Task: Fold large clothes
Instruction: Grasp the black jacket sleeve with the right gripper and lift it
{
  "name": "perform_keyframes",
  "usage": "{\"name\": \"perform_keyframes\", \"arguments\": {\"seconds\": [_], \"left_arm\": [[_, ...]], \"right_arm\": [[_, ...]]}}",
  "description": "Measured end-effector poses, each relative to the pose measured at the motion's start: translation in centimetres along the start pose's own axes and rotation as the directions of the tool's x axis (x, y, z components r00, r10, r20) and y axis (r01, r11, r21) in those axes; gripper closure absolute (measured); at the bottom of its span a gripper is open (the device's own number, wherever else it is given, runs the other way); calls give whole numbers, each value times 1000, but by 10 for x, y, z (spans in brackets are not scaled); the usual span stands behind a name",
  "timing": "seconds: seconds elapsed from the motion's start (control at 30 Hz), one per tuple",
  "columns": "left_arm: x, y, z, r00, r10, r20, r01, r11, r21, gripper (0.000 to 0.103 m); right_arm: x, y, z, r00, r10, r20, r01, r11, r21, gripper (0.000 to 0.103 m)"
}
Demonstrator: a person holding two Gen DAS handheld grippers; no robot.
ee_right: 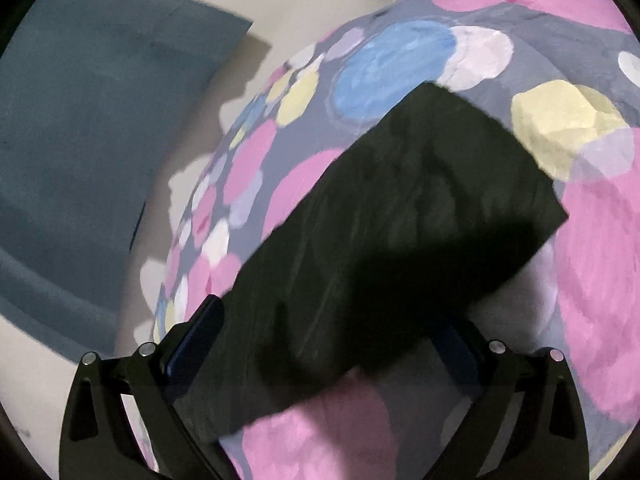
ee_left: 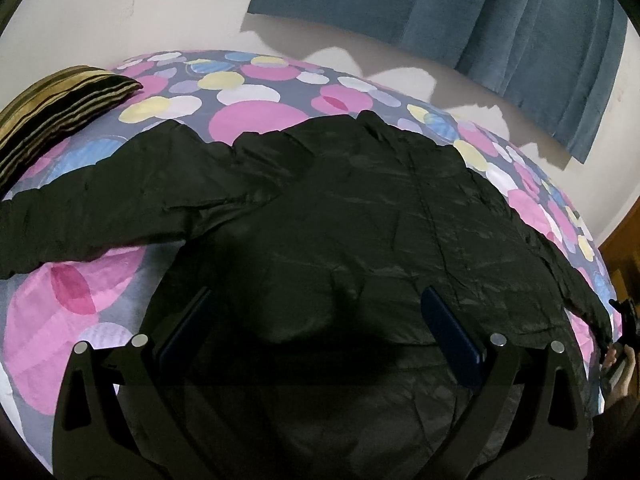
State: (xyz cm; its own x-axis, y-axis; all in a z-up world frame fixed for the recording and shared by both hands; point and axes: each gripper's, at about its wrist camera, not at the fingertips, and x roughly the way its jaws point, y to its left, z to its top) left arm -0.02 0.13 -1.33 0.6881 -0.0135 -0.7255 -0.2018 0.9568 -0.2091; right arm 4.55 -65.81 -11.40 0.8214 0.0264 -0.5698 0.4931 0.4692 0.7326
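A large black jacket [ee_left: 360,208] lies spread flat on a bed with a spotted sheet [ee_left: 256,116]. One sleeve [ee_left: 100,200] stretches out to the left. My left gripper [ee_left: 316,320] hovers open above the jacket's lower body, nothing between its blue-padded fingers. In the right wrist view, the other black sleeve [ee_right: 400,208] runs diagonally across the sheet [ee_right: 592,240]. My right gripper [ee_right: 332,340] stands open just over that sleeve, its fingers on either side of the cloth. That view is blurred. At the far right of the left wrist view a hand holds the right gripper [ee_left: 624,332].
A striped dark and gold pillow [ee_left: 52,112] lies at the bed's far left corner. Blue curtains [ee_left: 460,12] hang on the pale wall behind the bed. Brown wooden furniture [ee_left: 624,252] shows at the right edge.
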Motion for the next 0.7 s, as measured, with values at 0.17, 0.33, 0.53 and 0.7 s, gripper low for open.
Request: {"name": "perform_keyframes", "arguments": {"seconds": [0.17,0.33,0.53,0.7], "left_arm": [[0,-1,0,1000,1,-1,-1,1000,3,2],[1,-1,0,1000,1,-2,-1,1000,5,2],[1,-1,1,1000,2,-1,-2,1000,6,2],[3,0,2,1000,2,-8,-2,1000,2,2]], "right_arm": [[5,1,6,996,-72,48,71,997,5,27],[10,-6,15,992,-116,37,116,993,17,74],[9,31,13,996,-87,36,91,989,-113,93],[0,95,-10,999,-5,33,14,961,-276,95]]}}
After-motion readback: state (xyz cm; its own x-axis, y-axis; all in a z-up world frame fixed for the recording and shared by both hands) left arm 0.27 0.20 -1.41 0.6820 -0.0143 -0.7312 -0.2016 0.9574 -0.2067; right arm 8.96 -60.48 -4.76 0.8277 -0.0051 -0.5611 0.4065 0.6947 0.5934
